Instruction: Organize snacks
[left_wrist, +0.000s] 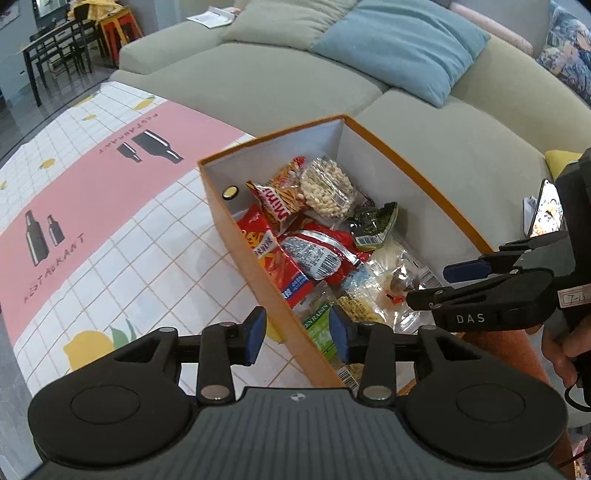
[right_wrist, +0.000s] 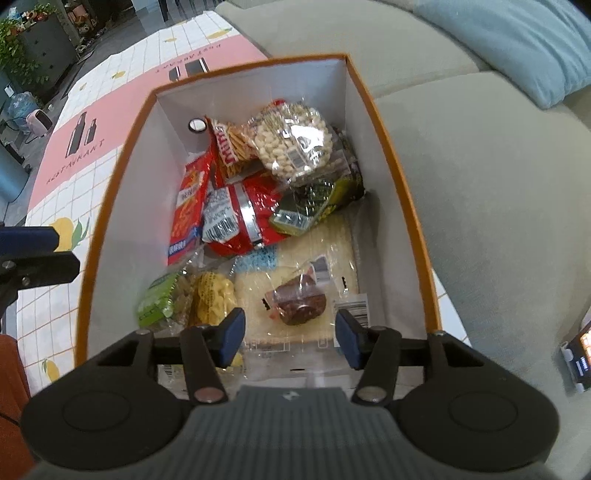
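Lemon-print tablecloth (pink band) beside a grey-green sofa; perhaps dining chairs.

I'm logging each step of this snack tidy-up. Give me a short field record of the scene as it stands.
surface: table with a pink and white grid cloth, beside a grey-green sofa
container: orange box, white inside, open top
contents: peanut bag, red snack packet, green seaweed packet, green raisin pack, small brown wrapped cake, others beneath
left gripper: open, straddling the box's near wall, holding nothing
right gripper: open above the brown cake, holding nothing
outside box: no snacks visible on the cloth
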